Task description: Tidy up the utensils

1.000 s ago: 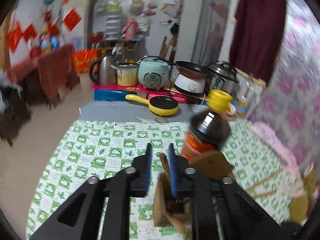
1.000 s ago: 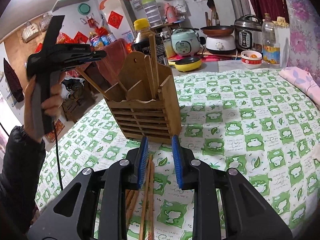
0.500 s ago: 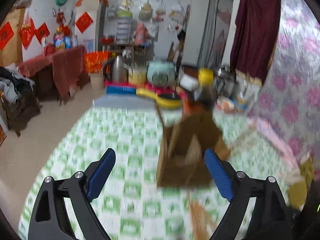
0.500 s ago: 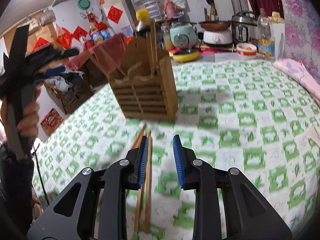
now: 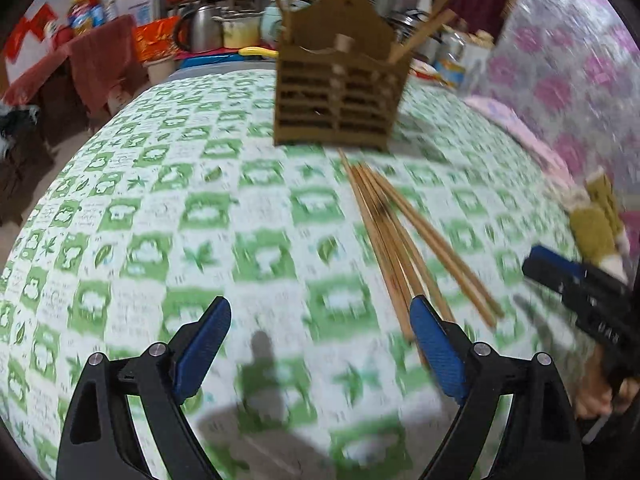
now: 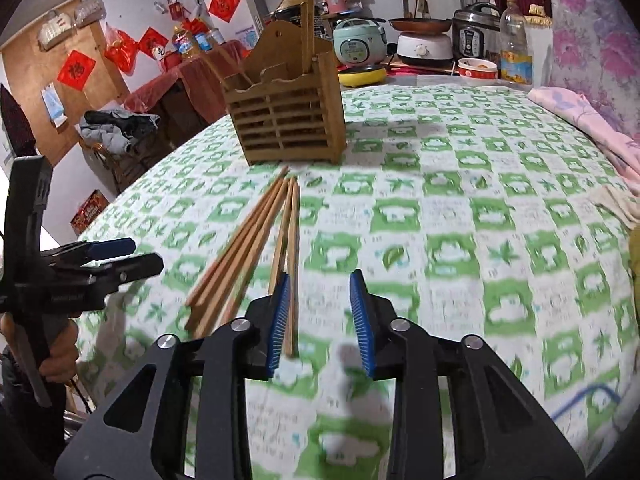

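Observation:
A slatted wooden utensil holder [image 5: 340, 92] [image 6: 284, 120] stands on the green-checked tablecloth [image 5: 168, 208] with a few chopsticks upright in it. Several loose wooden chopsticks [image 5: 392, 240] [image 6: 248, 248] lie in a fan in front of it. My left gripper [image 5: 320, 320] hangs wide open and empty above the cloth, just left of their near ends. My right gripper [image 6: 320, 284] is low over the cloth and its jaws are opening. One chopstick's near end [image 6: 292, 312] lies just inside the left pad, unpressed. Each gripper shows in the other's view: right gripper [image 5: 560, 276], left gripper [image 6: 112, 256].
A dark sauce bottle [image 6: 294, 4] stands behind the holder. Folded pink cloth [image 6: 588, 116] and a yellow-green cloth [image 5: 592, 228] lie at the table's right edge. Cookers, a pan and a plastic bottle [image 6: 516, 52] sit on a far counter. A hand [image 6: 60, 356] holds the left gripper.
The left gripper, shut on a chopstick above the holder, opened wide and dropped back toward the loose chopsticks. The right gripper drew back from the holder and its jaws widened a little.

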Action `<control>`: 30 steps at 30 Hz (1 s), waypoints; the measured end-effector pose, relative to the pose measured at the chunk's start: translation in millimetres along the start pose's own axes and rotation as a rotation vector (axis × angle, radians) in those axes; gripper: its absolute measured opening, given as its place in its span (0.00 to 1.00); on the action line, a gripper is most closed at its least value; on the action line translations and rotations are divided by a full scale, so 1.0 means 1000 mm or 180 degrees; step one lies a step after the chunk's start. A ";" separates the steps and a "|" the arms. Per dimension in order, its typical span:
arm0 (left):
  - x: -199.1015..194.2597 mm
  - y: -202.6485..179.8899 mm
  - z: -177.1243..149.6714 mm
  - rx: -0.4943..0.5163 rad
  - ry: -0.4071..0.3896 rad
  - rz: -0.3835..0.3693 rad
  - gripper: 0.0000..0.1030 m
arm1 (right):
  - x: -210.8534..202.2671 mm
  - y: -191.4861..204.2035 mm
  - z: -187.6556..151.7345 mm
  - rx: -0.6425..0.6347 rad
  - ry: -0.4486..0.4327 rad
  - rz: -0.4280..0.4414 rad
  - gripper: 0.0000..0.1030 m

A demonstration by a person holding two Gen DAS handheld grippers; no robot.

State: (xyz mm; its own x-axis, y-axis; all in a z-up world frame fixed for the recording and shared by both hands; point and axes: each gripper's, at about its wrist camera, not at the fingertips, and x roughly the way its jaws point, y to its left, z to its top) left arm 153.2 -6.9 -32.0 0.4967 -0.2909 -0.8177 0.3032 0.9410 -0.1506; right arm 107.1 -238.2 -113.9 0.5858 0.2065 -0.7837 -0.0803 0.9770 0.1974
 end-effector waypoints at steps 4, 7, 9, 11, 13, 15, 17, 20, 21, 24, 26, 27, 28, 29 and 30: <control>0.001 -0.019 -0.019 0.0249 0.0005 0.0127 0.87 | -0.002 0.003 -0.014 -0.0054 0.0036 -0.0048 0.33; 0.003 -0.032 -0.026 0.0447 -0.0002 0.0165 0.87 | -0.004 0.002 -0.017 -0.0050 0.0029 -0.0058 0.33; 0.007 -0.039 -0.028 0.0545 0.0037 0.0183 0.87 | -0.003 -0.002 -0.017 0.0007 0.0048 -0.0035 0.34; 0.014 -0.043 -0.028 0.0608 0.0086 0.0256 0.87 | -0.002 -0.004 -0.016 0.0035 0.0048 -0.0020 0.34; 0.022 -0.043 -0.026 0.0594 0.0170 0.0277 0.87 | -0.002 -0.005 -0.016 0.0042 0.0041 -0.0012 0.35; 0.025 -0.039 -0.021 0.0493 0.0231 0.0206 0.87 | -0.002 -0.005 -0.015 0.0044 0.0041 -0.0009 0.36; 0.023 -0.033 -0.019 0.0414 0.0229 0.0180 0.87 | -0.002 -0.005 -0.015 0.0063 0.0031 0.0004 0.38; 0.020 -0.022 -0.016 0.0306 0.0209 0.0182 0.87 | -0.002 -0.009 -0.015 0.0113 0.0024 0.0043 0.40; 0.020 -0.019 -0.015 0.0281 0.0208 0.0224 0.87 | -0.002 -0.010 -0.015 0.0134 0.0030 0.0062 0.41; 0.026 -0.012 -0.013 0.0237 0.0243 0.0419 0.87 | -0.001 -0.011 -0.015 0.0162 0.0045 0.0079 0.41; 0.026 -0.009 -0.012 0.0178 0.0257 0.0338 0.87 | 0.000 -0.010 -0.016 0.0155 0.0048 0.0076 0.41; 0.023 -0.010 -0.013 0.0188 0.0229 0.0306 0.87 | 0.000 -0.011 -0.016 0.0153 0.0047 0.0073 0.41; 0.021 -0.012 -0.015 0.0226 0.0199 0.0292 0.87 | 0.000 -0.011 -0.016 0.0154 0.0046 0.0073 0.41; 0.019 -0.015 -0.016 0.0271 0.0178 0.0275 0.87 | 0.000 -0.011 -0.016 0.0153 0.0049 0.0075 0.41; 0.018 -0.019 -0.018 0.0325 0.0167 0.0252 0.87 | 0.000 -0.011 -0.016 0.0155 0.0049 0.0079 0.41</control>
State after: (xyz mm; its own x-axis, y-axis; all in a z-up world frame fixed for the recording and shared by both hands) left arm 141.8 -27.3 -53.8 0.4800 -0.2046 -0.8531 0.3472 0.9373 -0.0295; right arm 95.2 -248.2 -125.2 0.5717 0.2318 -0.7870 -0.0551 0.9679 0.2450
